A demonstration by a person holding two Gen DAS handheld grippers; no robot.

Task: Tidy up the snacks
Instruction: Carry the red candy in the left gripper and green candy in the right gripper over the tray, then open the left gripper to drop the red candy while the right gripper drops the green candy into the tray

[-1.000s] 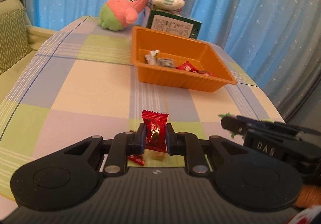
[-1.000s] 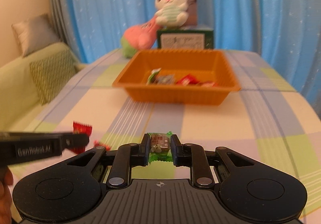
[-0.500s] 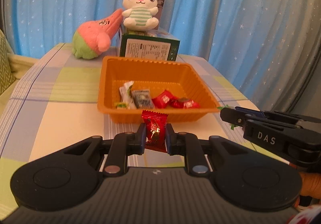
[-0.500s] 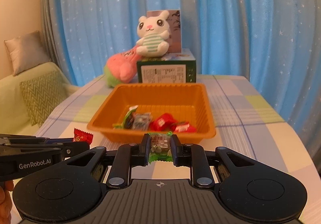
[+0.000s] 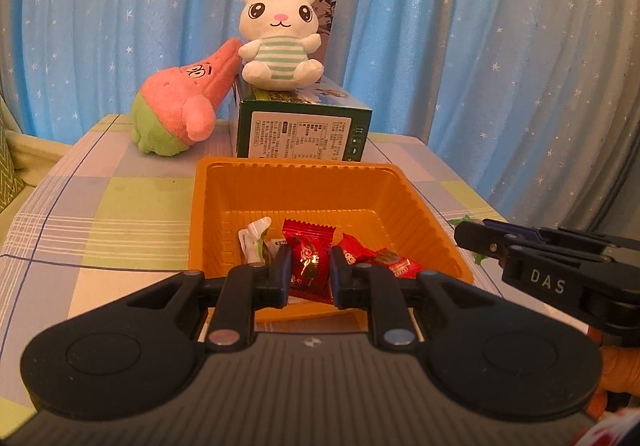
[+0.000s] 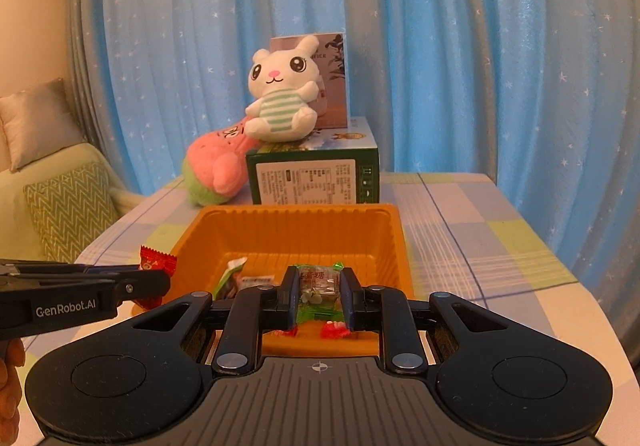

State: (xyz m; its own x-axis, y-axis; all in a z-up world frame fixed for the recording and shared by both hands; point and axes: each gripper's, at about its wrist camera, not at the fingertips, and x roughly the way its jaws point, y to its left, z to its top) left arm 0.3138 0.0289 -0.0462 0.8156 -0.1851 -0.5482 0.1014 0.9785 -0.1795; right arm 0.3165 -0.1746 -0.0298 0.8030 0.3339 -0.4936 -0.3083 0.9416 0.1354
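My left gripper (image 5: 308, 270) is shut on a red candy packet (image 5: 310, 266), held over the near edge of the orange tray (image 5: 296, 182). My right gripper (image 6: 320, 296) is shut on a green-wrapped candy (image 6: 318, 292), also above the tray's near side (image 6: 296, 220). Several wrapped snacks lie in the tray: a white-green one (image 5: 254, 242) and red ones (image 5: 380, 258). In the left wrist view the right gripper (image 5: 472, 238) enters from the right with a green wrapper tip showing. The left gripper (image 6: 160, 280) with its red packet (image 6: 158, 260) shows at the left of the right wrist view.
Behind the tray stand a green box (image 5: 300, 130) with a white plush rabbit (image 5: 280, 38) on top and a pink-green plush (image 5: 180, 110) beside it. A checked tablecloth (image 5: 100, 214) covers the table. Blue star curtains hang behind. A sofa with cushions (image 6: 68, 206) is at the left.
Both grippers moved forward and a little up, from the near table to over the tray's near edge, each still shut on its candy. The tray and plush toys now loom larger.
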